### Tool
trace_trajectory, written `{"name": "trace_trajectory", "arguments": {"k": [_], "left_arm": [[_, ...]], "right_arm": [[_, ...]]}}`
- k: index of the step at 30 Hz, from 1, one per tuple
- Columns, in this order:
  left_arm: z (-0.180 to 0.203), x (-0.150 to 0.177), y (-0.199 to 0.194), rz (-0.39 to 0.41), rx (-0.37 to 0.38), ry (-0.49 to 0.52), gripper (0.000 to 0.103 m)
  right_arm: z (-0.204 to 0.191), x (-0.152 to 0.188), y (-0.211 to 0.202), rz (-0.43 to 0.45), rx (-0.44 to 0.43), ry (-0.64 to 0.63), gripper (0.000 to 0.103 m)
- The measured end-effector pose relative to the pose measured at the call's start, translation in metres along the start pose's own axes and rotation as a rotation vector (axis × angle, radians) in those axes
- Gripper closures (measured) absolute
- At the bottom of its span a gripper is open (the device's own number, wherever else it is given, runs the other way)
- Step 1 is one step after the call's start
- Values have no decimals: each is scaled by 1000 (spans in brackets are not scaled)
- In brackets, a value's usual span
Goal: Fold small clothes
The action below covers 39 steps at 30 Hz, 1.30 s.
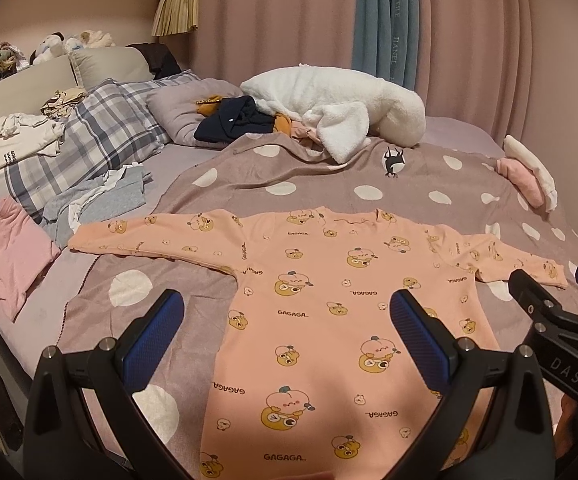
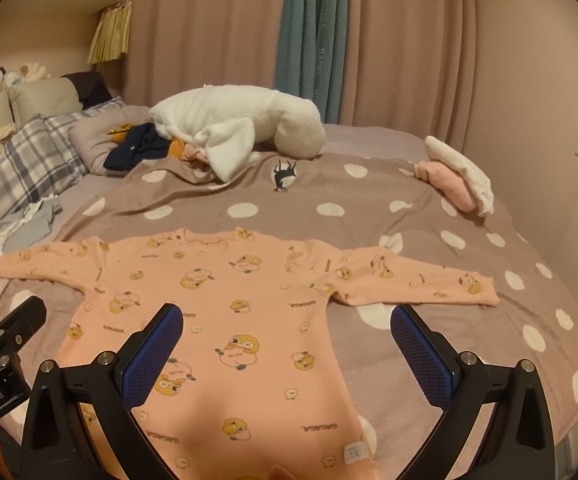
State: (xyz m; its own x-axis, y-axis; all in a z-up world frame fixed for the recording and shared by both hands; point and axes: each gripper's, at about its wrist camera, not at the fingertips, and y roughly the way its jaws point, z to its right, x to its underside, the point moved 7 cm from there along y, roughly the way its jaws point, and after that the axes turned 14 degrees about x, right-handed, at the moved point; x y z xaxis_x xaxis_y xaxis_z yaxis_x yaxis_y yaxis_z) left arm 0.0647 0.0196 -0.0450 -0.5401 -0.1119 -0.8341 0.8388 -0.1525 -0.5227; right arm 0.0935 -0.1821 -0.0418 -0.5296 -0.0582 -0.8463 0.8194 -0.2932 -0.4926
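Observation:
A peach long-sleeved child's top (image 1: pixel 329 320) with cartoon prints lies flat on the dotted blanket, both sleeves spread out sideways. My left gripper (image 1: pixel 287 324) is open above its left hem side, nothing between the blue pads. The right gripper (image 1: pixel 549 284) shows at the right edge of the left wrist view, near the right sleeve cuff. In the right wrist view the same top (image 2: pixel 225 304) lies spread, and my right gripper (image 2: pixel 287 336) is open over its right flank. The left gripper (image 2: pixel 5 320) peeks in at the left edge there.
The brown dotted blanket (image 1: pixel 329 184) covers the bed. A white fluffy plush (image 1: pixel 329 108) and dark clothes (image 1: pixel 233 120) lie at the far side. Folded pink and white items (image 2: pixel 453 176) sit far right. Plaid pillows (image 1: pixel 101 128), grey clothes (image 1: pixel 97 204) and a pink garment (image 1: pixel 13 256) lie left.

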Motion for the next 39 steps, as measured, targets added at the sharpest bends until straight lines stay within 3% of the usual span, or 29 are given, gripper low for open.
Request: {"name": "trace_trajectory", "arguments": {"k": [39], "left_arm": [[6, 2, 0, 3, 1, 7, 0]], "right_arm": [[3, 2, 1, -24, -15, 15, 0]]}}
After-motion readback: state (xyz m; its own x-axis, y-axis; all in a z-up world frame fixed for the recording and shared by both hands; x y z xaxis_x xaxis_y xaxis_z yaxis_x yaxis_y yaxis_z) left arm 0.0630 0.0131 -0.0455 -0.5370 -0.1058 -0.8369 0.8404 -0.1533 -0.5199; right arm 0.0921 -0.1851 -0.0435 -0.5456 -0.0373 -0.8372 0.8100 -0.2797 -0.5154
